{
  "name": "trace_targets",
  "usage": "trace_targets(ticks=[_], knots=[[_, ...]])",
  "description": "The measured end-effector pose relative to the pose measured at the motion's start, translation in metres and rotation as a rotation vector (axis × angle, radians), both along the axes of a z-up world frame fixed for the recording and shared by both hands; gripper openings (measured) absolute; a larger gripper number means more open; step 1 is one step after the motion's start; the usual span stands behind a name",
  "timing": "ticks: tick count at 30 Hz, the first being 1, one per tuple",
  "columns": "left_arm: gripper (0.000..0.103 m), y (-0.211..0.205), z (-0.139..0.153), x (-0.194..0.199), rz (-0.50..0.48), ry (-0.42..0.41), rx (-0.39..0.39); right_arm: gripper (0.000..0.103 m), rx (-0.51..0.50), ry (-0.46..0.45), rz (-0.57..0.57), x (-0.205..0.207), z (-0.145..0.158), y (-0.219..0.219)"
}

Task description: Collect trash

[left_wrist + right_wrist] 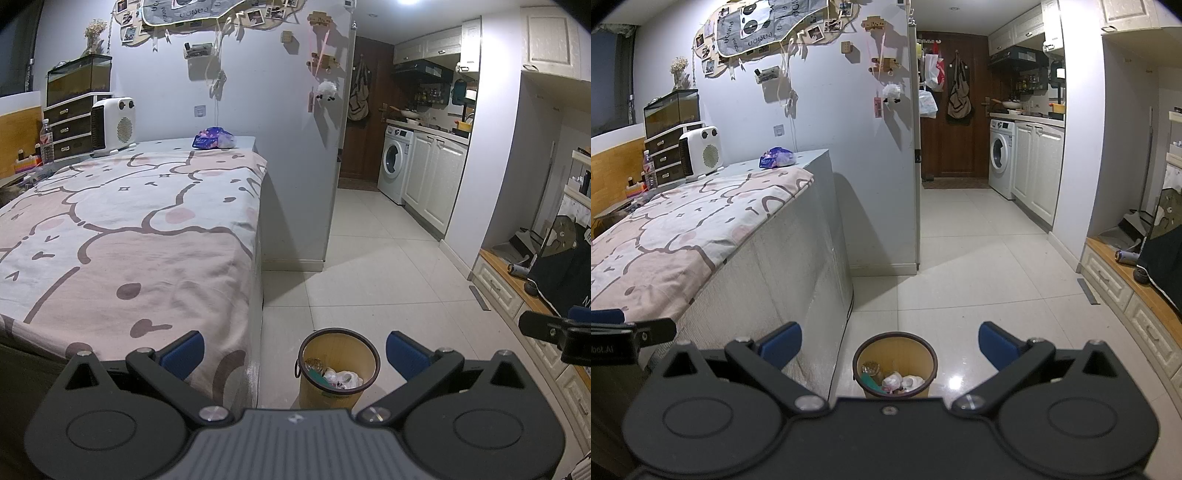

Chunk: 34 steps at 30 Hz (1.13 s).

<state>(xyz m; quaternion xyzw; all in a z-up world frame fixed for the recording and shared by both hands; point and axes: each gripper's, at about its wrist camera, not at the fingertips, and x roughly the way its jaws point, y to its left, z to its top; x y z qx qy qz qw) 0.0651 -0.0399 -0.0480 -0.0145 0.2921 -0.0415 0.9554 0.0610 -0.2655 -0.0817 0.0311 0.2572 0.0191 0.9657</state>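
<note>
Both tools wide open and empty: left gripper (294,350) and right gripper (890,341), blue pads well apart in each view. Bin (339,363) low centre of both frames, on the tiled floor just beside the bed (122,236), already part full of crumpled white scraps and a greenish piece.

Likely step: reach for loose trash, probably the purple wrapper (214,138) at upper centre-left, far end of the bed near the heater (112,125). To do it well: carry one gripper along the bed, keep the pads wide until they straddle the wrapper, close on its bunched middle rather than a thin edge, lift clear of the sheet, then bring it back over the bin mouth before opening.

Hard to make out: bin contents, half hidden by the gripper bodies; bin base cut off. Wrapper too small to tell full or empty. Can (1124,255) at right edge, lying on a wooden ledge, possibly trash too.
</note>
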Motion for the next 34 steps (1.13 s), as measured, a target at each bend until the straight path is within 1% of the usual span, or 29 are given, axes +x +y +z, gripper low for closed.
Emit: trace_targets(ticks=[34], knots=[[0.103,-0.0015,0.0001,-0.0004,0.0,0.0,0.001,0.103,0.002,0.006,-0.002,-0.0014,-0.0023,-0.002]])
